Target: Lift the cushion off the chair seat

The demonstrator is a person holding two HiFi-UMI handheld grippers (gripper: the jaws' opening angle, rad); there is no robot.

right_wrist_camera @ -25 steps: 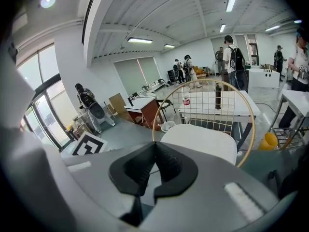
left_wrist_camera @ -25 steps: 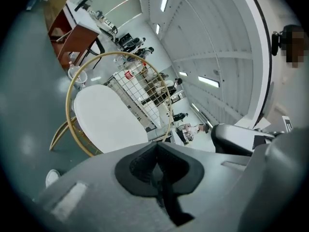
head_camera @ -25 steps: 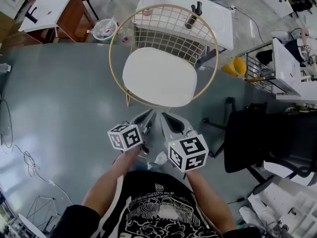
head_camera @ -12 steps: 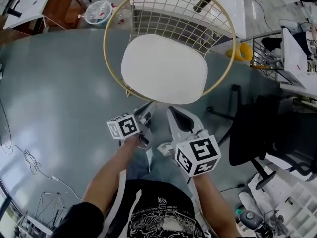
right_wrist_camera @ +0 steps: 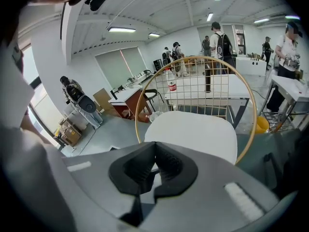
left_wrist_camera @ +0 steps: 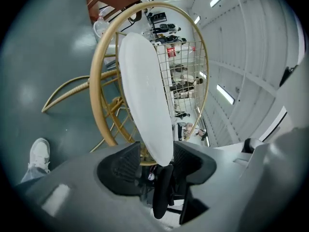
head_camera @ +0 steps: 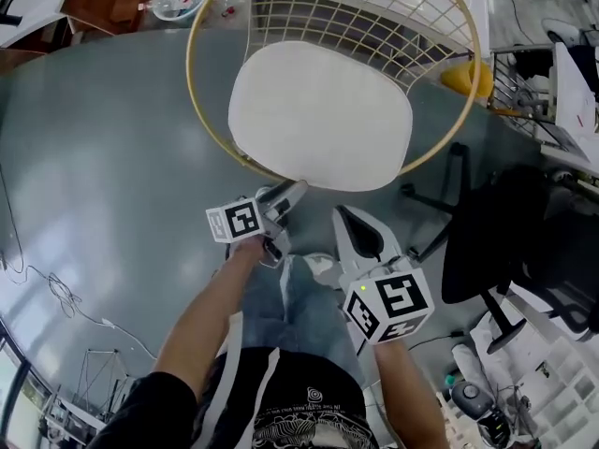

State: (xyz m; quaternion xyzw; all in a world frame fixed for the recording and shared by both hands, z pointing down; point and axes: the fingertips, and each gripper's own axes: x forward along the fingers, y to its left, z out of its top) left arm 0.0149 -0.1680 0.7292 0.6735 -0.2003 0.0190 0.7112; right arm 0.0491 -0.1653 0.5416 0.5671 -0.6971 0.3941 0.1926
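Cushion [head_camera: 318,115] | edge inside left claw [left_wrist_camera: 159,153], just spread, untouched | right claw [right_wrist_camera: 154,151] pressed together

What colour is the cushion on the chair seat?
White, plain; the cushion shows best in the head view.

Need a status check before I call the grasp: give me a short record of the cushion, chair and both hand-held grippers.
cushion: white, lying flat on the seat, not lifted
chair: gold wire frame, upright
left hand-held gripper: open, jaws have just been opening; cushion's front edge in the gap, pads not pressing on it
right hand-held gripper: shut, empty, short of the cushion
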